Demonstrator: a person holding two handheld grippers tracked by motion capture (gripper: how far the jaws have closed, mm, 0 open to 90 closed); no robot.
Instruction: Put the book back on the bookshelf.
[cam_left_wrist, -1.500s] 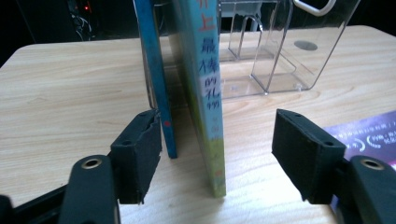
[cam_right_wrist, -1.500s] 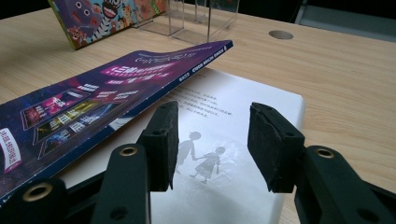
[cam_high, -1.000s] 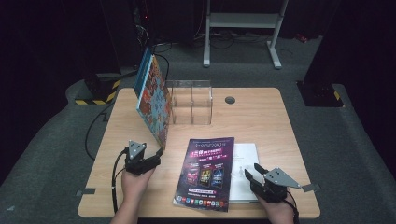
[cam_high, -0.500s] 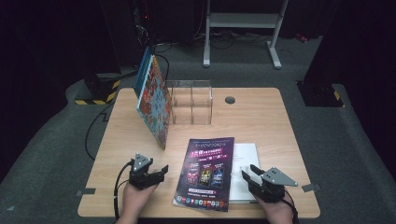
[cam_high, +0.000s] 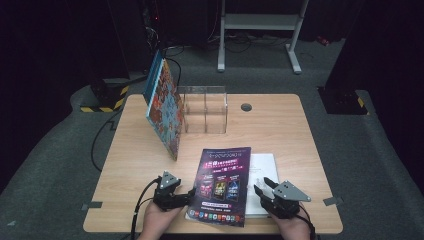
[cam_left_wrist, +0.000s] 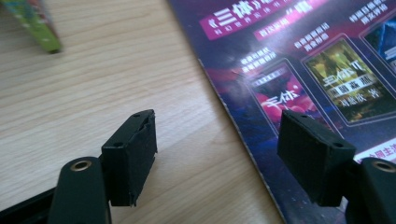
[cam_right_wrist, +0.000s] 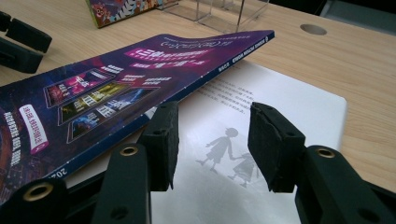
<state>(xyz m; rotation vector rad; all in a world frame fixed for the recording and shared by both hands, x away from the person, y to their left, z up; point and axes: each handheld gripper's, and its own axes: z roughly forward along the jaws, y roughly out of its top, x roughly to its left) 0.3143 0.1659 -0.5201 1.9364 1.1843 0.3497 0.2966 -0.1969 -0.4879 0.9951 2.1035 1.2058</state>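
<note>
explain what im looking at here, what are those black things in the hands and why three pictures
A person sits at a wooden table and holds a hand-worked gripper in each hand: the left gripper and the right gripper. Each has two black fingers that open and close like tongs.

The high view is from a fixed camera above the table. The other two come from small cameras riding on each gripper, looking out along its fingers.

On the table lies a purple book, partly covering a white book with two small silhouetted figures on it. Farther back, a colourful picture book stands leaning against a clear acrylic organiser.

Nothing is held. Both grippers are open: the left straddles the purple book's left edge, and the right's fingers hover over the white book at the purple book's right edge.
</note>
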